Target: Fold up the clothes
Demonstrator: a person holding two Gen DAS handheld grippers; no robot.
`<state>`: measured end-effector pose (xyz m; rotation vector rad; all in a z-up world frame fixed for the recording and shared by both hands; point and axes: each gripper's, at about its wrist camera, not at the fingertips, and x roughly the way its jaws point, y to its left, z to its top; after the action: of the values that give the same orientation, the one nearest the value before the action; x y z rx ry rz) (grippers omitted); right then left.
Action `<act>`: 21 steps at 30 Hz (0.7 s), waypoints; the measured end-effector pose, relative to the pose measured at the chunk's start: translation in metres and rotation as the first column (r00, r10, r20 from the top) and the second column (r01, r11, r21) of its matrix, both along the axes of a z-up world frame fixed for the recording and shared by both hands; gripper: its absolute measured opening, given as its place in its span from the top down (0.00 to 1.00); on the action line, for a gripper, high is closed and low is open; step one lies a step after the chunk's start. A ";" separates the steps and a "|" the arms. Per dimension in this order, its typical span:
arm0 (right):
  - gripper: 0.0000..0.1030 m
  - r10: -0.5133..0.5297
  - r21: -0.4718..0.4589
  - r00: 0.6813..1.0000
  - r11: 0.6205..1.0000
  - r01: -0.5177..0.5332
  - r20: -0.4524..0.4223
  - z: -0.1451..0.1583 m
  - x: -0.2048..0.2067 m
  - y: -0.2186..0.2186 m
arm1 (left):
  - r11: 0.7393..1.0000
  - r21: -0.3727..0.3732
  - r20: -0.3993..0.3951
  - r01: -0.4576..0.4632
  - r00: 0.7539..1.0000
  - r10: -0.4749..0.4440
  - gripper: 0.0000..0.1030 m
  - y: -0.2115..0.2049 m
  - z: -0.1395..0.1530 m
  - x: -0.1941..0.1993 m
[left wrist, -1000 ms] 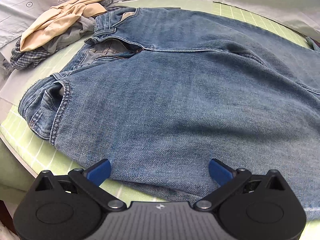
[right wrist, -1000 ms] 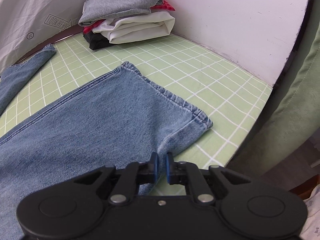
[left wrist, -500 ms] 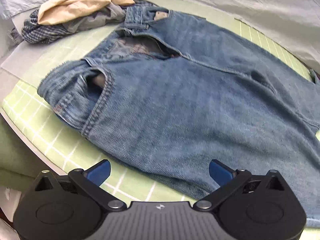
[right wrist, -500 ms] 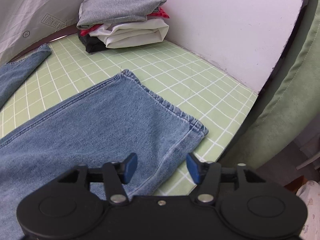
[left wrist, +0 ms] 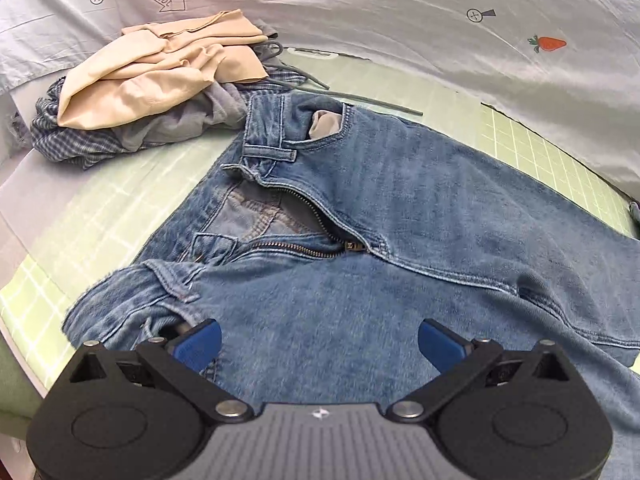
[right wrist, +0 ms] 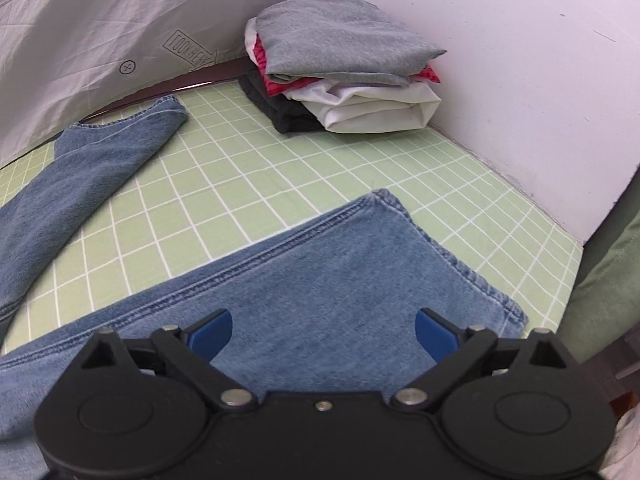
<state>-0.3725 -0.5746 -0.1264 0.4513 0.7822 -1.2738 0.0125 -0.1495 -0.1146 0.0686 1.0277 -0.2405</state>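
Observation:
Blue jeans lie spread on the green checked mat, fly unzipped, waistband toward the left. My left gripper hovers open above the near hip, nothing between its blue pads. In the right wrist view the near trouser leg lies flat with its hem at the right, and the far leg stretches toward the back. My right gripper is over the near leg with its jaws opening wide, the denim below them and not pinched.
A loose heap of beige and checked clothes lies beyond the waistband. A folded stack with a grey top sits in the back corner by the white wall. A printed grey sheet hangs behind the mat.
The right gripper let go of the near leg's hem corner and opened wide, then shifted back over the leg. The left gripper, still open, moved from the thigh toward the waistband.

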 end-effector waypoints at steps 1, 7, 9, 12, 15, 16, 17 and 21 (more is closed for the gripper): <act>0.03 0.005 0.004 1.000 1.000 -0.005 0.013 0.000 0.007 -0.004 | 1.000 0.003 -0.004 -0.002 1.000 0.002 0.00 -0.005 -0.002 0.007; 0.03 0.032 0.033 0.991 0.999 -0.036 0.132 -0.003 0.052 -0.038 | 0.999 0.042 -0.022 -0.020 1.000 0.021 0.00 -0.034 -0.018 0.053; 0.03 0.016 0.062 0.982 0.998 -0.028 0.188 -0.007 0.066 -0.056 | 0.996 0.082 -0.034 -0.029 0.999 0.032 0.00 -0.041 -0.026 0.069; 0.04 -0.020 0.114 0.965 0.993 -0.010 0.263 -0.014 0.090 -0.085 | 0.991 0.115 -0.073 -0.063 0.995 0.072 0.00 -0.042 -0.038 0.087; 0.07 -0.015 0.158 0.946 0.987 -0.038 0.323 -0.021 0.117 -0.110 | 0.991 0.096 -0.111 -0.089 0.989 0.099 0.00 -0.040 -0.045 0.096; 0.11 -0.003 0.166 0.939 0.984 -0.058 0.344 -0.023 0.126 -0.116 | 0.991 0.100 -0.113 -0.086 0.989 0.097 0.00 -0.042 -0.047 0.097; 0.17 0.010 0.171 0.932 0.982 -0.077 0.362 -0.026 0.134 -0.121 | 0.991 0.105 -0.112 -0.082 0.989 0.093 0.00 -0.043 -0.047 0.098; 0.29 0.037 0.185 0.913 0.975 -0.122 0.405 -0.034 0.166 -0.136 | 0.992 0.110 -0.104 -0.060 0.992 0.072 0.00 -0.047 -0.049 0.100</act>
<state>-0.2069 -0.7109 -0.1604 0.8134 0.5779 -0.9805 0.1121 -0.1966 -0.1635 0.1186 1.1486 -0.1300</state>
